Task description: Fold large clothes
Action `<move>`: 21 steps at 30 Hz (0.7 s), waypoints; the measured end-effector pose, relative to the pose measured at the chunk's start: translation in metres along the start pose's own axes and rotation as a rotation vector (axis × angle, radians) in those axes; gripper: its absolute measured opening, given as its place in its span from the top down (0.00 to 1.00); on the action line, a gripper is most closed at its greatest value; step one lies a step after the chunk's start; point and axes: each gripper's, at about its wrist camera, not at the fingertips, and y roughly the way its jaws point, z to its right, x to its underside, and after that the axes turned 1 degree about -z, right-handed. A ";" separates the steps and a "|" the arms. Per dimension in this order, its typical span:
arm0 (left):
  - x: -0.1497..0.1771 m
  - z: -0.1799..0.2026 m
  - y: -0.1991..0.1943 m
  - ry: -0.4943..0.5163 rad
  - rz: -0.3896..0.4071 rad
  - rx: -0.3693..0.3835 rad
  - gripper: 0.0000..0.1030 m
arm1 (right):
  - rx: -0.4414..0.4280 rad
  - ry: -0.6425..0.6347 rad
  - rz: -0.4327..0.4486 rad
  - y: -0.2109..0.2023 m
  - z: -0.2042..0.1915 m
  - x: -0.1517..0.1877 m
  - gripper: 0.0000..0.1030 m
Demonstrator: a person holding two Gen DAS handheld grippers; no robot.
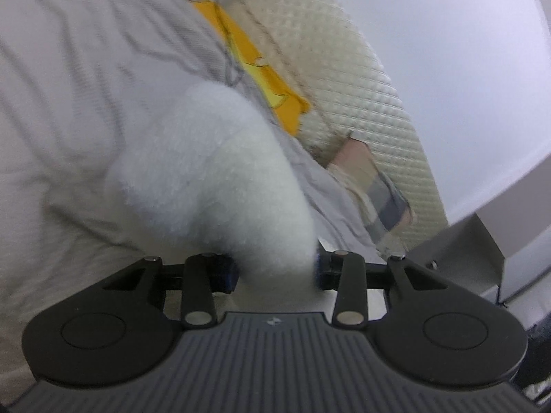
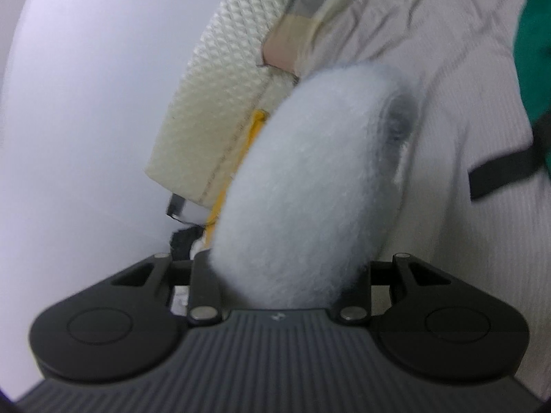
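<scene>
A thick white fleece garment [image 1: 213, 172] bulges out in front of my left gripper [image 1: 273, 272], which is shut on a bunched fold of it. The blue-padded fingers [image 1: 225, 275] press into the fleece from both sides. In the right wrist view another rolled part of the fleece garment [image 2: 310, 189] fills the space between the jaws of my right gripper [image 2: 282, 275], which is shut on it. The fleece hides the right fingertips. Both folds are held up above a pale grey ribbed bed sheet [image 1: 86, 86].
A cream quilted mattress edge [image 1: 344, 69] runs along a white wall, with a yellow cloth [image 1: 261, 69] and a plaid fabric [image 1: 378, 189] tucked against it. A green item [image 2: 533, 51] with a black strap [image 2: 499, 172] lies on the sheet at the right. A white cabinet [image 1: 482, 241] stands beside the bed.
</scene>
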 end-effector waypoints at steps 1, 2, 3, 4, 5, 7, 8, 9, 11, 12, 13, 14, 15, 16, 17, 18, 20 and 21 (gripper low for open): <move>-0.003 0.008 0.003 0.004 -0.006 0.012 0.58 | -0.008 0.000 0.010 -0.002 -0.002 -0.006 0.59; -0.006 0.017 0.007 0.012 -0.011 0.021 0.58 | -0.017 -0.002 0.025 -0.005 -0.004 -0.014 0.59; -0.010 0.028 0.012 0.022 -0.015 0.030 0.58 | -0.026 -0.006 0.040 -0.006 -0.008 -0.023 0.59; -0.013 0.039 0.019 0.031 -0.019 0.038 0.58 | -0.032 -0.008 0.053 -0.007 -0.010 -0.031 0.59; -0.016 0.050 0.026 0.042 -0.024 0.047 0.58 | -0.037 -0.009 0.063 -0.007 -0.012 -0.040 0.59; -0.024 0.075 0.045 0.065 -0.038 0.065 0.58 | -0.047 -0.010 0.088 -0.007 -0.016 -0.061 0.59; -0.027 0.089 0.057 0.077 -0.046 0.073 0.58 | -0.051 -0.008 0.099 -0.006 -0.016 -0.071 0.59; -0.029 0.100 0.067 0.088 -0.053 0.079 0.58 | -0.055 -0.006 0.112 -0.005 -0.016 -0.082 0.59; -0.030 0.123 0.093 0.098 -0.066 0.095 0.58 | -0.057 -0.006 0.143 -0.001 -0.016 -0.107 0.59; -0.029 0.137 0.108 0.102 -0.068 0.104 0.58 | -0.058 -0.007 0.154 0.000 -0.015 -0.117 0.59; -0.029 0.148 0.122 0.121 -0.073 0.108 0.58 | -0.057 -0.011 0.168 0.002 -0.014 -0.128 0.59; -0.031 0.160 0.136 0.136 -0.084 0.113 0.58 | -0.051 -0.019 0.183 0.004 -0.013 -0.141 0.59; -0.031 0.169 0.152 0.139 -0.099 0.123 0.58 | -0.046 -0.022 0.192 0.004 -0.011 -0.152 0.59; -0.030 0.179 0.168 0.146 -0.111 0.135 0.58 | -0.041 -0.024 0.201 0.007 -0.009 -0.167 0.59; -0.029 0.189 0.184 0.162 -0.118 0.144 0.57 | -0.038 -0.029 0.205 0.010 -0.006 -0.179 0.59; -0.027 0.199 0.201 0.165 -0.122 0.155 0.57 | -0.037 -0.035 0.210 0.014 -0.004 -0.194 0.59; -0.023 0.216 0.236 0.162 -0.135 0.170 0.57 | -0.039 -0.041 0.229 0.021 0.003 -0.221 0.59; -0.020 0.223 0.255 0.168 -0.143 0.182 0.57 | -0.039 -0.046 0.245 0.024 0.007 -0.233 0.59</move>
